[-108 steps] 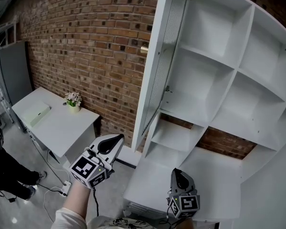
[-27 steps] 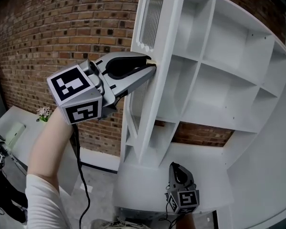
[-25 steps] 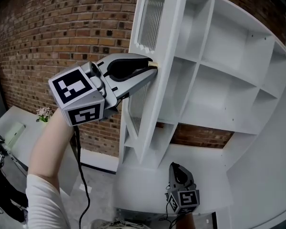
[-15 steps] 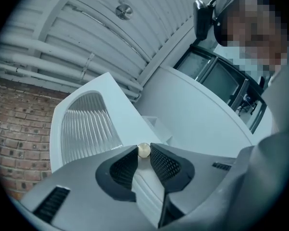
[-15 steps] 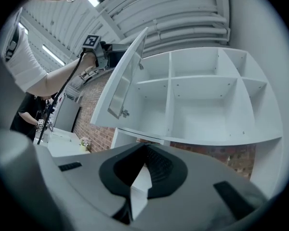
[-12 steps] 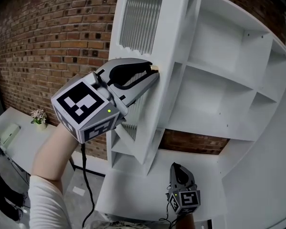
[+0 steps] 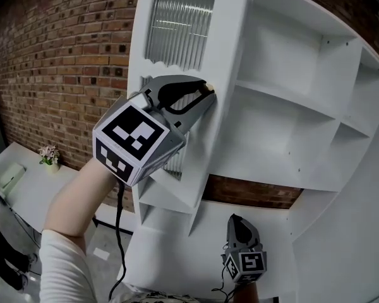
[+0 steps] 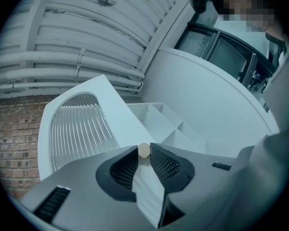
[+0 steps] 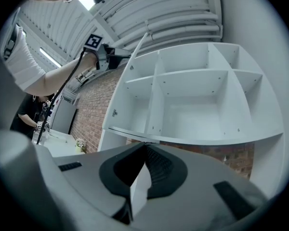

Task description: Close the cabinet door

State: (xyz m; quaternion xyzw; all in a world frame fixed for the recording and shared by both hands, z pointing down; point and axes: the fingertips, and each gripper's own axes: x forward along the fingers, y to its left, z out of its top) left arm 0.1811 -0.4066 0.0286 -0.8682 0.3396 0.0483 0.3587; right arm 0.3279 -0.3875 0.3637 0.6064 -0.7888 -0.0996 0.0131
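The left gripper (image 7: 204,95), its jaws closing on the knob (image 8: 143,150), swings the cabinet door (image 7: 177,24) shut. The right gripper (image 7: 236,221) hangs clenched and empty. Next, the door likely needs pushing flush.

white ribbed-glass cabinet door (image 7: 228,43) left of open white shelf cabinet (image 7: 290,100) | small round knob (image 8: 143,150) on door, between closing jaws of left gripper (image 7: 205,96) | red brick wall (image 7: 63,55) behind (white table (image 7: 25,182) before it)

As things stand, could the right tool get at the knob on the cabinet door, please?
Probably not: the right tool hangs low, while the knob is high up, between the closing jaws of the left tool.
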